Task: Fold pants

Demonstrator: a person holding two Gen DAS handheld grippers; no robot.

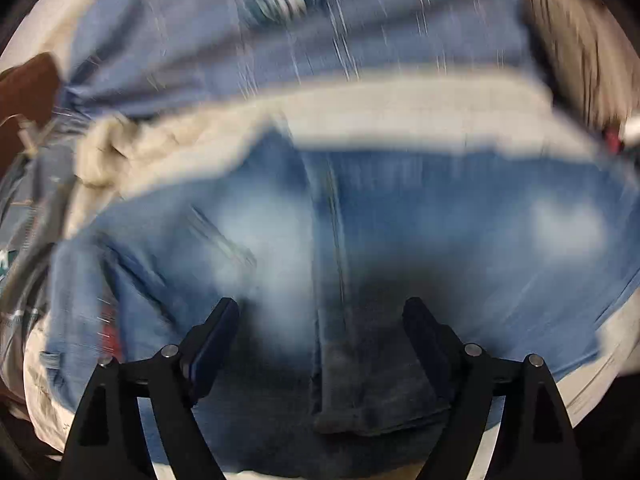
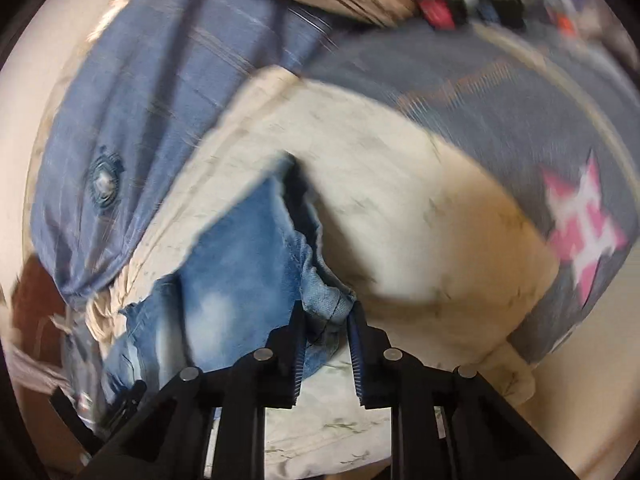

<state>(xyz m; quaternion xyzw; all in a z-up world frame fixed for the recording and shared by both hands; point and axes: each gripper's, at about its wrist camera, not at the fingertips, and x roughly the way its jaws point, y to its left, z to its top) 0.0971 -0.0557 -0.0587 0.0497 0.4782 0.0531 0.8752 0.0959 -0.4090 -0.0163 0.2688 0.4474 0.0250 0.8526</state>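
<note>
Now jeans hem (image 2: 326,304) between right hand-held gripper (image 2: 326,316) pads

Cream-coloured bed sheet (image 2: 400,216) with faint twig print covers the bed; faded blue denim pants (image 1: 400,216) and a blue-grey checked blanket (image 1: 280,52) lie on it.

Your left tool (image 1: 320,312) hangs with its jaws wide apart over the jeans (image 1: 400,216), which lie spread across the sheet (image 1: 400,120), a seam running down between the jaws. Behind the jeans, past a bare strip of sheet, lies a pillow (image 1: 240,40). Your right tool (image 2: 326,320) has a bunched edge of the jeans (image 2: 236,256) pinched between its jaws, the rest of them trailing to its left over the sheet (image 2: 400,200), with the pillow (image 2: 140,100) behind on the left and a blanket (image 2: 500,92) behind on the right.
</note>
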